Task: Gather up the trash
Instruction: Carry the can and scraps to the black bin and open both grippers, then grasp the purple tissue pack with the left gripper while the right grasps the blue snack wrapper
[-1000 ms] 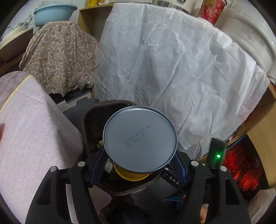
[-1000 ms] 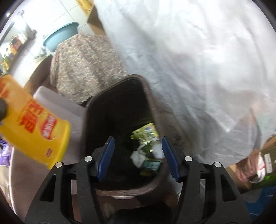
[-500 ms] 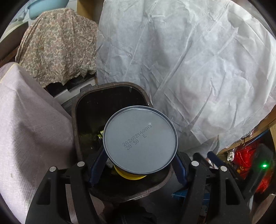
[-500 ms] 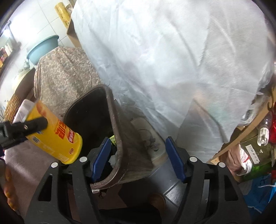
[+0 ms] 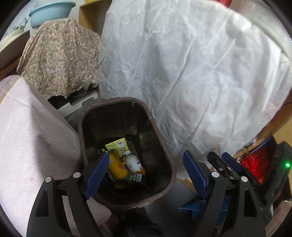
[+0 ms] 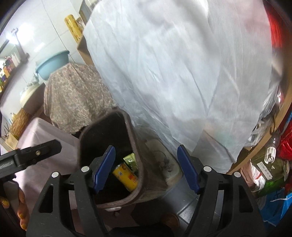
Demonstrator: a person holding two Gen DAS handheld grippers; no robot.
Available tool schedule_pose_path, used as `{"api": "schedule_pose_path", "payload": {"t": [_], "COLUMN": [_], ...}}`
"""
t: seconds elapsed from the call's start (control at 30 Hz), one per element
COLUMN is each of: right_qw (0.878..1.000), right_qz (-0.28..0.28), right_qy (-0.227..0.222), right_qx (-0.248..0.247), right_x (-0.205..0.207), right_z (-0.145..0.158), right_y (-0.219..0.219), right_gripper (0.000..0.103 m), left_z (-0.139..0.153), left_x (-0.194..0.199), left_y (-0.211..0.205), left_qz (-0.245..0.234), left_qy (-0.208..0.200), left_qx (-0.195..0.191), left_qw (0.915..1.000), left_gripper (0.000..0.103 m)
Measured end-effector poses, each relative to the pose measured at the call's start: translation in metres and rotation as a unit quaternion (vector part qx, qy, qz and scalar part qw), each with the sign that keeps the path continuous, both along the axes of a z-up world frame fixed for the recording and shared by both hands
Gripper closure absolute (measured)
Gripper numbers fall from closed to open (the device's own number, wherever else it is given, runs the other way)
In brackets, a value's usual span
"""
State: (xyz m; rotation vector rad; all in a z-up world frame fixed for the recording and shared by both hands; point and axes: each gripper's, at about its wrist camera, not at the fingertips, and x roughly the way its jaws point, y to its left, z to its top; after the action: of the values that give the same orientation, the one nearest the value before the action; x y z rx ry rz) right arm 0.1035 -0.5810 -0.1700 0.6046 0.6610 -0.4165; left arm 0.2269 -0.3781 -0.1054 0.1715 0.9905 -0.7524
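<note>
A dark brown trash bin (image 5: 162,145) stands on the floor below my left gripper (image 5: 146,175), which is open and empty above the bin's mouth. A yellow can (image 5: 116,166) lies inside among a white bottle (image 5: 132,161) and a yellow-green packet (image 5: 116,145). In the right wrist view the bin (image 6: 135,155) sits between the fingers of my right gripper (image 6: 146,169), which is open and empty, and the yellow can (image 6: 126,176) shows inside. The left gripper's black arm (image 6: 29,155) reaches in from the left.
A white sheet (image 5: 191,73) hangs over shelving behind the bin. A floral cloth (image 5: 60,58) covers furniture at the back left under a blue basin (image 5: 49,12). A pale pink cloth surface (image 5: 31,138) lies left. Red bags (image 5: 255,164) and clutter sit right.
My left gripper has opened and the yellow can has dropped into the bin. My right gripper has shifted right, off the bin's mouth.
</note>
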Motion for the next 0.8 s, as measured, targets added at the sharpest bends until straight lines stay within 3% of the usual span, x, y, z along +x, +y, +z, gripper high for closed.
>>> {"api": "schedule_pose_path", "payload": {"t": [0.3, 0.47, 0.63, 0.73, 0.8], "right_qw": [0.996, 0.986, 0.962, 0.949, 0.942], "right_qz": [0.066, 0.149, 0.255, 0.298, 0.319], "right_qy": [-0.055, -0.071, -0.086, -0.087, -0.088], "right_qx": [-0.014, -0.017, -0.042, -0.053, -0.055], "right_x": [0.009, 0.028, 0.048, 0.058, 0.063], "right_z": [0.056, 0.082, 0.105, 0.114, 0.117], "right_y": [0.053, 0.107, 0.175, 0.213, 0.232], "right_gripper": [0.027, 0.027, 0.027, 0.027, 0.027], "left_z": [0.065, 0.086, 0.098, 0.092, 0.082], "left_x": [-0.034, -0.043, -0.044, -0.044, -0.039], "left_y": [0.086, 0.163, 0.267, 0.330, 0.369], "left_qz": [0.011, 0.070, 0.186, 0.279, 0.338], "left_qy": [-0.046, -0.104, -0.122, -0.108, -0.075], "left_qx": [-0.047, -0.047, -0.070, -0.089, -0.114], "left_qw": [0.9977, 0.9910, 0.9725, 0.9500, 0.9312], "left_gripper": [0.019, 0.019, 0.019, 0.019, 0.021]}}
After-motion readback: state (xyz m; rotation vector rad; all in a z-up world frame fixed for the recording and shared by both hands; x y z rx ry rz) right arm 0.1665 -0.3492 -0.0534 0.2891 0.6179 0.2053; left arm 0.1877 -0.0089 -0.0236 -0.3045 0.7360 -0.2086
